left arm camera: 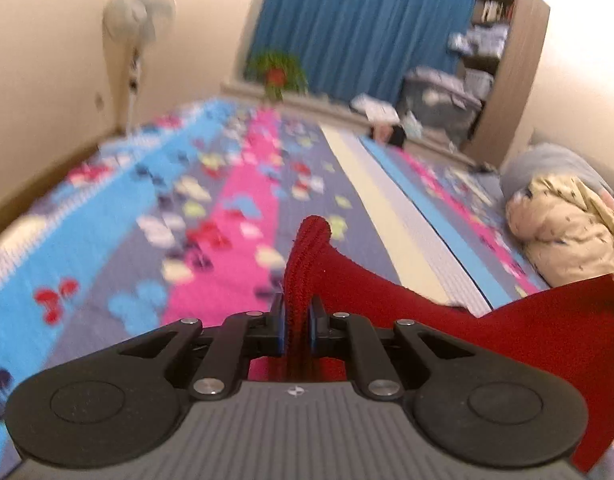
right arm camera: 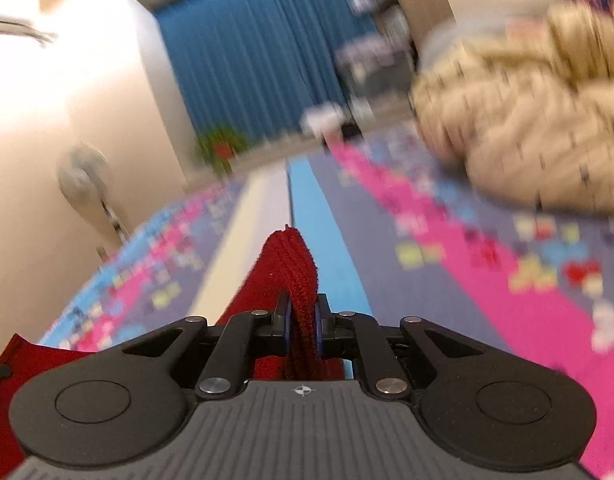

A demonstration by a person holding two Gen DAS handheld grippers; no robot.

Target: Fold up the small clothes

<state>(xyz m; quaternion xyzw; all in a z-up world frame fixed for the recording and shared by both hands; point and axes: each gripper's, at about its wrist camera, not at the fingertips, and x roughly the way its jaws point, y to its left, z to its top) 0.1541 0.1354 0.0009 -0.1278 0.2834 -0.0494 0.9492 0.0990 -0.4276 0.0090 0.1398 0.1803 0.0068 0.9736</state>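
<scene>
You are holding 2 tools over a bed, and both are gripping the same dark red ribbed knit garment (left arm camera: 307, 264). In the left wrist view, your left tool (left arm camera: 297, 320) is clamping a bunched, ribbed edge of the red cloth between its blue-padded fingers (left arm camera: 281, 322), with almost no gap showing. The pinched fold is standing up past the fingertips, and the rest of the garment is spreading away to the right side of the picture as a smooth red sheet, lifted off the bed.

In the right wrist view, your right tool (right arm camera: 303, 320) is closing just as tightly on another ribbed edge of the garment (right arm camera: 291, 268). A fold is poking up beyond its fingers, and the cloth is trailing off to the lower left of that picture.

Below both tools is lying a bright bedspread with blue, pink and grey-purple stripes and small butterfly shapes (left arm camera: 127, 208). A crumpled cream blanket with small dark marks (left arm camera: 567, 232) is sitting on the bed at the right, well apart from the red garment. Beyond the bed, long blue pleated curtains (left arm camera: 359, 28) are hanging, a small green plant in a red pot (left arm camera: 277, 72) is standing on a ledge, and a white pedestal fan (left arm camera: 137, 20) is standing by the cream wall. Much of the background is blurred.
</scene>
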